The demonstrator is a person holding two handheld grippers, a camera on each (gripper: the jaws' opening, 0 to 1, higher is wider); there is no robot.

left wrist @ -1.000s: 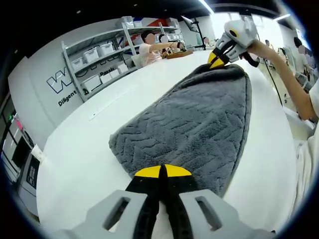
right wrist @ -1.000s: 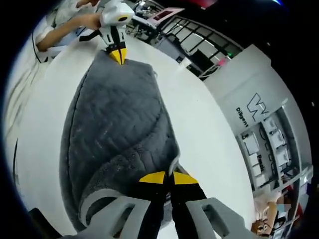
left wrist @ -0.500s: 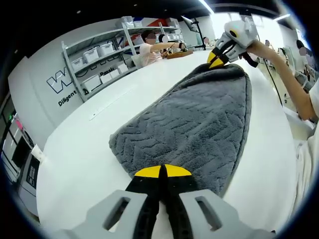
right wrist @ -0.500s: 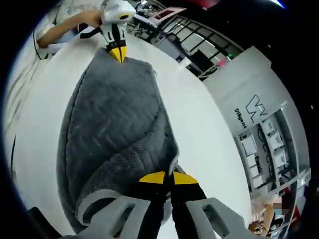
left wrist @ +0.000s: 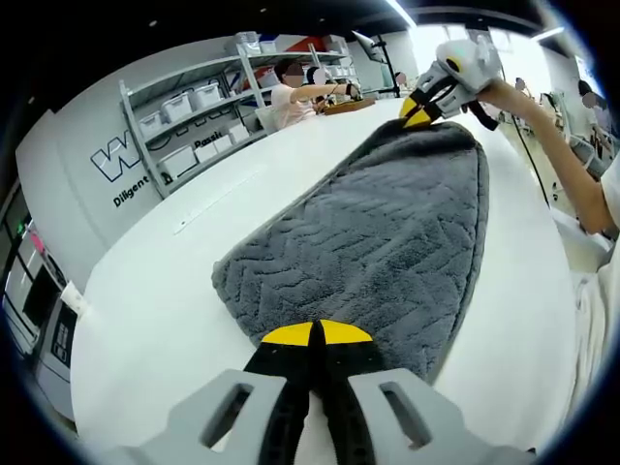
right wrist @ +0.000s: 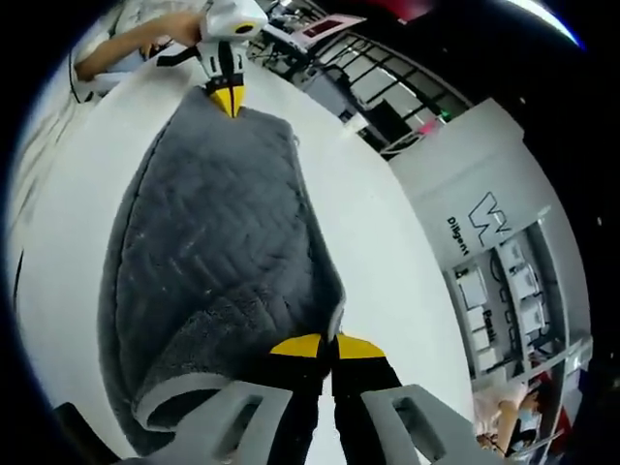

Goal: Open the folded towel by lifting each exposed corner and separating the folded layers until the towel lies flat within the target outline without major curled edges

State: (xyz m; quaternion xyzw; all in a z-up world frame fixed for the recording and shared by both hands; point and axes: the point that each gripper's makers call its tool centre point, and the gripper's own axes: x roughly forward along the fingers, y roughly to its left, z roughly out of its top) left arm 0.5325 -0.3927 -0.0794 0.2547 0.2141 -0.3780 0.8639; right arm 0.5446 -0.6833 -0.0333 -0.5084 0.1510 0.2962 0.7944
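Grey plush towel with chevron-pattern pile stretched lengthwise across white table, held at both ends. Left gripper, seen in left gripper view w/ yellow-tipped black jaws pressed together, pinching near edge of towel. Right gripper at far end of same view, coming in from upper right, yellow tips clamped on far corner of towel, that corner raised a bit off table. Person's hand on it, bare forearm running down right side.

Right gripper view: right gripper w/ jaws together, nipping towel at corner; thick folded-over layer w/ pale underside edge just left of jaws. Towel running away toward left gripper at top, its yellow tips shut on opposite end. Towel surface taut between the two, long edges curving slightly, right-hand edge lifted w/ small fold near right gripper. White table bare on both sides of towel.

Background, left gripper view: grey wall w/ dark lettering, metal shelving w/ white bins, two people at far table end, ceiling strip lights. Right gripper view: same lettered wall at right, shelving below it, dark window frames near top. Target outline not discernible on table.
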